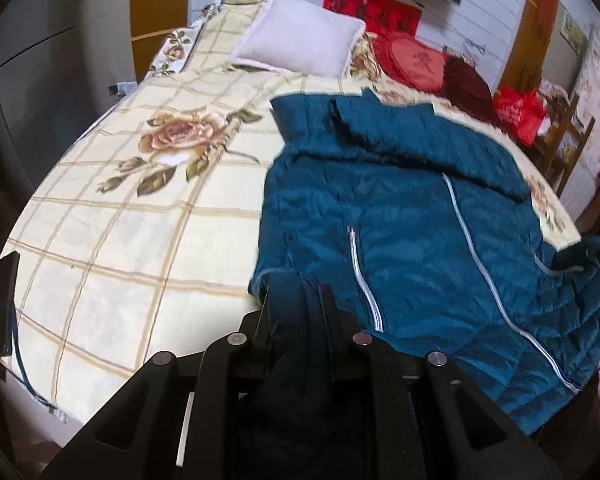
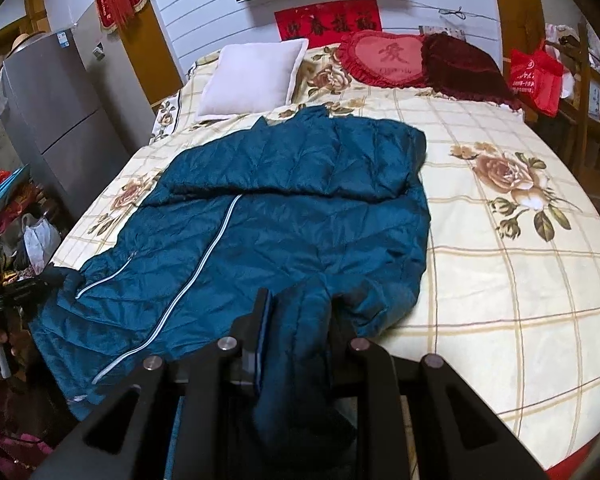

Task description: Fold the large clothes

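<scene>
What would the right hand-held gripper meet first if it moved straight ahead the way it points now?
Probably more of the teal quilted jacket whose fold the right hand-held gripper already clamps; beyond that lies the cream floral bed cover. Depth is unclear.

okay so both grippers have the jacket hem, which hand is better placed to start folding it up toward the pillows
Neither clearly. The left gripper and right gripper each pinch a near hem corner of the jacket, so carry both forward together.
</scene>
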